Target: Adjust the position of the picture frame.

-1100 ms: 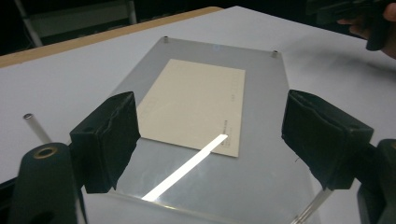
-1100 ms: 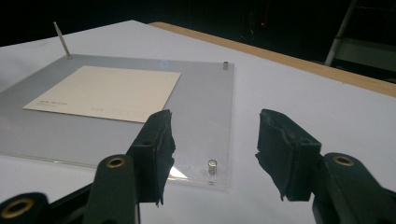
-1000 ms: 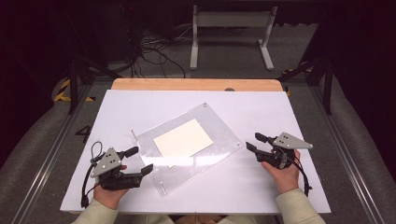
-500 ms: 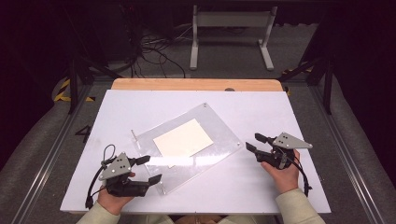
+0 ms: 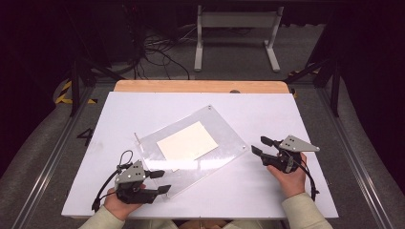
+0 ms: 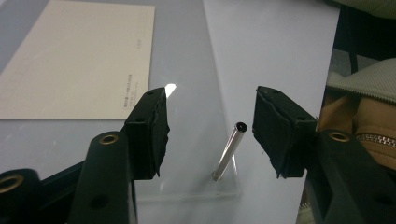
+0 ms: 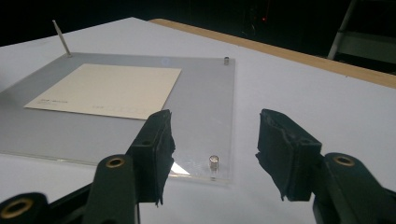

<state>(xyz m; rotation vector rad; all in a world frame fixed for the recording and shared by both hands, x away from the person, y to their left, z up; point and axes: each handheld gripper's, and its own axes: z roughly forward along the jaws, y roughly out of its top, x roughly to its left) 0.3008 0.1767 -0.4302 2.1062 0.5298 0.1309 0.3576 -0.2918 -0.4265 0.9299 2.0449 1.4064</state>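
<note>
A clear acrylic plate (image 5: 224,143) lies at an angle on the white table with a cream card (image 5: 187,141) on it. A thin metal pin (image 6: 229,149) stands in the plate's near corner. My left gripper (image 5: 162,182) (image 6: 210,112) has its jaws on either side of that pin; they have just been closing, and neither pad touches it. A short metal stud (image 7: 214,163) sits in the plate's right corner. My right gripper (image 5: 258,144) (image 7: 212,128) stands open just short of that stud, holding nothing.
Another thin pin (image 5: 137,138) (image 7: 60,37) rises at the plate's left corner, and a stud (image 7: 226,59) marks the far corner. The white table (image 5: 143,109) ends in a wooden strip (image 5: 200,86) at the back. Cables and a metal stand lie on the floor beyond.
My left gripper has shifted a little to the right and toward the table's front edge, reaching the plate's near corner, and its jaws have narrowed. The right gripper has kept still.
</note>
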